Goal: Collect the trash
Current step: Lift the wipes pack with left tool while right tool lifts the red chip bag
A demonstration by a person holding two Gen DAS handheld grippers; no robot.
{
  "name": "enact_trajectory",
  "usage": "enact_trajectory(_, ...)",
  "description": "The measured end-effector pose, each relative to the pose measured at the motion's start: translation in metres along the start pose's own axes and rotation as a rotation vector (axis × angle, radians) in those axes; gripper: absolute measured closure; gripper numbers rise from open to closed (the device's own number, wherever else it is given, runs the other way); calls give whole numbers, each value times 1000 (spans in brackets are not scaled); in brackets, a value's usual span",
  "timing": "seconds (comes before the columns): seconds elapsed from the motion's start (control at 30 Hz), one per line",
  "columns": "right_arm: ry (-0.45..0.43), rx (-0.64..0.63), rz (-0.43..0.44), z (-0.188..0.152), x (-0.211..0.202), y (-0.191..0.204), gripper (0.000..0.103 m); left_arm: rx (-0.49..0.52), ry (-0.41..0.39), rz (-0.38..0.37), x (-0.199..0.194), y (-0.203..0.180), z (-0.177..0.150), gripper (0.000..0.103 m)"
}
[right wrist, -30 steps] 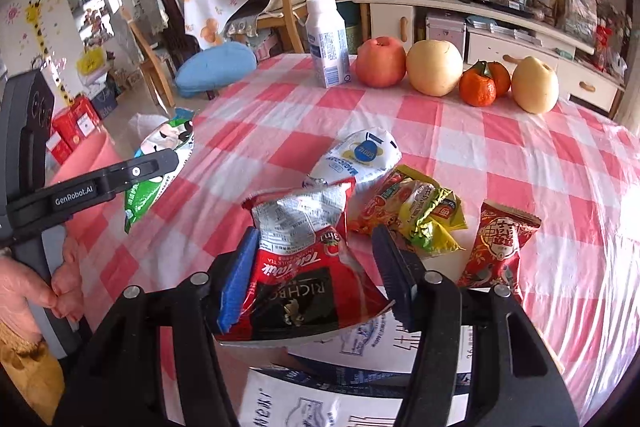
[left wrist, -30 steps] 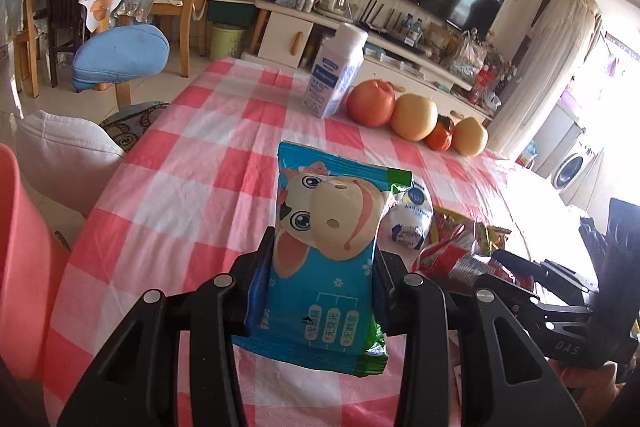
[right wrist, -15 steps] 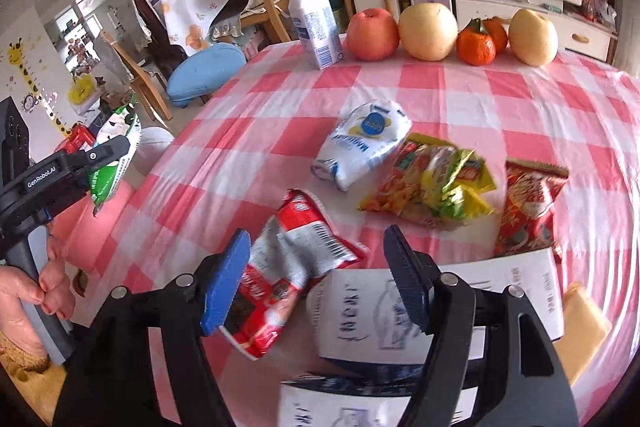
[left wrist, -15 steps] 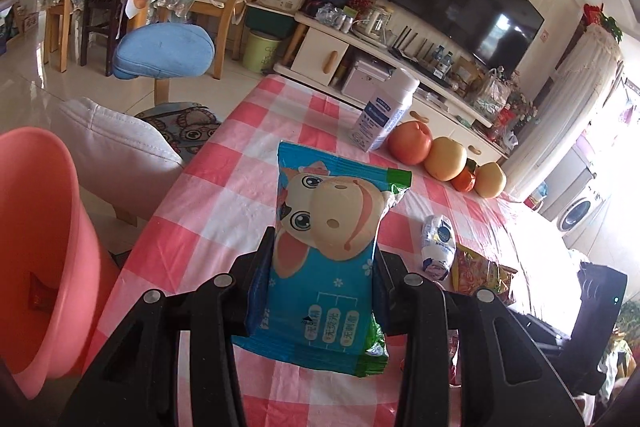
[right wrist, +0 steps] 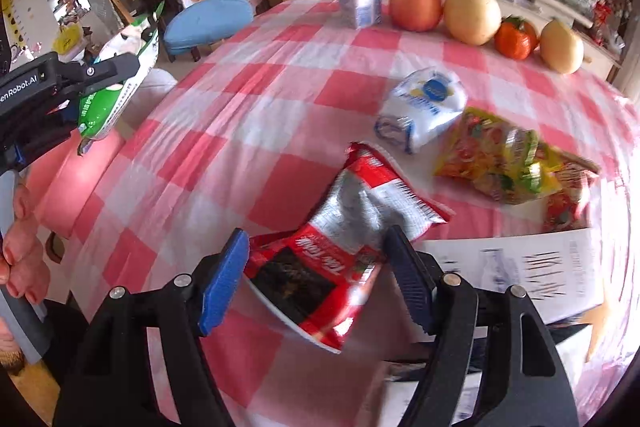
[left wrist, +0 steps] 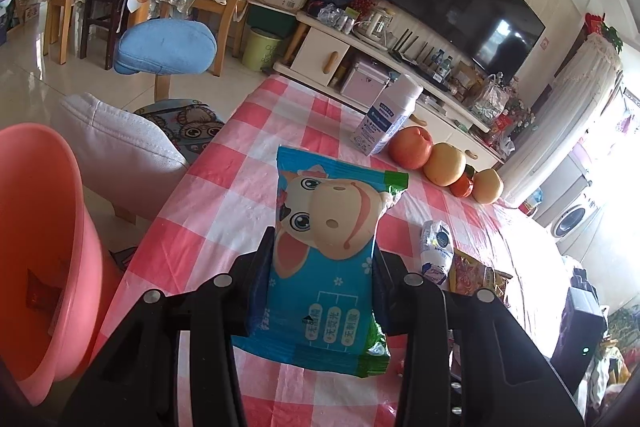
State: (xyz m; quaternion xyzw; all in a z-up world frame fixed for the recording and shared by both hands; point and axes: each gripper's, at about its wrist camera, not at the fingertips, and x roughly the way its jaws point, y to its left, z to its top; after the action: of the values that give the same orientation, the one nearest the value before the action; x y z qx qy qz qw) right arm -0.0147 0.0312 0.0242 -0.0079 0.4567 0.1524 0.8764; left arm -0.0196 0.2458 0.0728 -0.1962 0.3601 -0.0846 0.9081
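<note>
Handling as light, crinkly film: red snack wrapper (right wrist: 344,259) lies on the checked tablecloth (right wrist: 248,131) between the right gripper (right wrist: 316,275) fingers, spread wide, not touching. Pinch mid-body. Left gripper (left wrist: 320,267) clamps blue cow packet (left wrist: 326,259) near pink bin (left wrist: 36,227).

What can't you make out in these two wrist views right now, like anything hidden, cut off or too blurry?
- Left wrist view: the blue cow packet hides the left gripper pads and the tablecloth behind it.
- Left wrist view: the pink bin is cut off by the left edge.
- Right wrist view: motion blur smears the yellow packet.
- Right wrist view: whether the red packet touches the right gripper pads is unclear.
</note>
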Motion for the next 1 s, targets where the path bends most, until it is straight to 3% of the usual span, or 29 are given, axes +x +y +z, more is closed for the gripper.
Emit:
enact_trajectory(0.07,-10,-3,9,4,4,3,31,-4,2,-6,0,1,0,60)
enact_trajectory(0.27,-34,-39,153,14,10,18,31,-14,7,-12,0,4,1,60)
enact_trajectory(0.47,-56,61,-11,17,5,4,31,-34,2,-13,0,9,0,60)
enact_trajectory(0.57,-49,117,-28,17,7,-6,31,-35,6,-14,0,9,0,60)
enact_trajectory(0.67,-35,167,21,19,11,-11,31,-31,9,-11,1,9,0,60)
enact_trajectory(0.9,-24,149,15,31,33,6,29,-22,11,-7,2,8,-1,60)
enact_trajectory(1.0,-42,96,-31,34,39,14,30,-25,11,-5,2,9,-1,60)
